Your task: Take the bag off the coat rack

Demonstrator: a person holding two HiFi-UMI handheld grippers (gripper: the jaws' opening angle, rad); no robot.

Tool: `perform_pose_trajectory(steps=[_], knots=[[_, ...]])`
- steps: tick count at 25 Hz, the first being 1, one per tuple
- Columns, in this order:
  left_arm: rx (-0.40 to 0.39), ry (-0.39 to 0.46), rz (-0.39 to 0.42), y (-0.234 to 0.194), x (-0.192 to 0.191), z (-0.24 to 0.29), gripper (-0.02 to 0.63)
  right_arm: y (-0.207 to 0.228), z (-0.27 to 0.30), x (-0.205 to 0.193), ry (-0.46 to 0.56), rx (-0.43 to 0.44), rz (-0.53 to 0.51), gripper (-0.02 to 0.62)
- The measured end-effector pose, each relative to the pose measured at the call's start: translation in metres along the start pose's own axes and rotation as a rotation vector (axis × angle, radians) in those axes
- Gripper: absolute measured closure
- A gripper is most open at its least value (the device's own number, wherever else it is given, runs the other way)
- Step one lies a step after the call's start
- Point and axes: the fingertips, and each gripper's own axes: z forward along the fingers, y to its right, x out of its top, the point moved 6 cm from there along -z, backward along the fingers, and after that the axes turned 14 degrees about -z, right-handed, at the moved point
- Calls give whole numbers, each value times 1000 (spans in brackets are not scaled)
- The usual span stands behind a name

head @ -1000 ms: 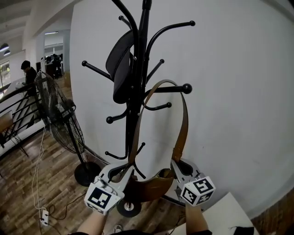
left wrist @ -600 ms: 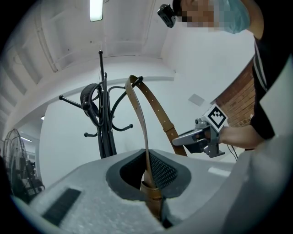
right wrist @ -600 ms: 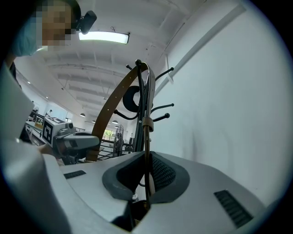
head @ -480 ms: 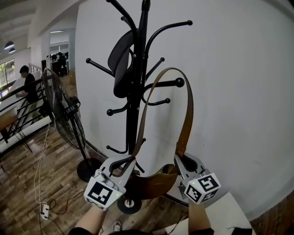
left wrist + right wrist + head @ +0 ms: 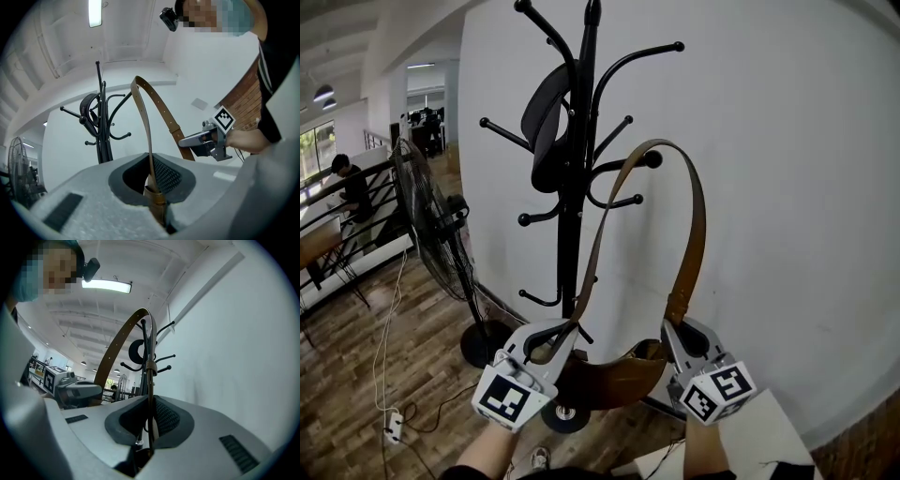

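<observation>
The left gripper [image 5: 549, 341] has its jaws pressed together on the brown strap [image 5: 695, 220], just above where it joins the bag [image 5: 614, 377]. The right gripper [image 5: 679, 330] pinches the strap's other end the same way. The bag's body hangs between the two pairs of jaws and a little below them. From each grip the strap rises steeply to an arch high above the jaws — there it curves over the knob [image 5: 652, 159] of one hook on the black coat rack [image 5: 573, 206]. Whether it touches the knob cannot be told.
</observation>
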Motion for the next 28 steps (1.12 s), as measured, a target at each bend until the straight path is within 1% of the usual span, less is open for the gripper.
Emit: perform_pose_trajectory(steps=[5,9,14,23,28], knots=[[10,-9,-24,12,-9,-12,591,-10,-20,-6,1,-11,28,568],[27,-19,-53,23,-18,-24,592,-19,-36,-10,-3,1,44,568],[63,-53,-92,32,-34,-39,592,-31,-49,-22,-28,27,72,568],[134,-108,-121,40,-60,-64,592,-54,-60,-47,-73,70,133,568],[182,-90,-116,37,-61,-74,592,-66,-60,-62,-91,96,165,568]])
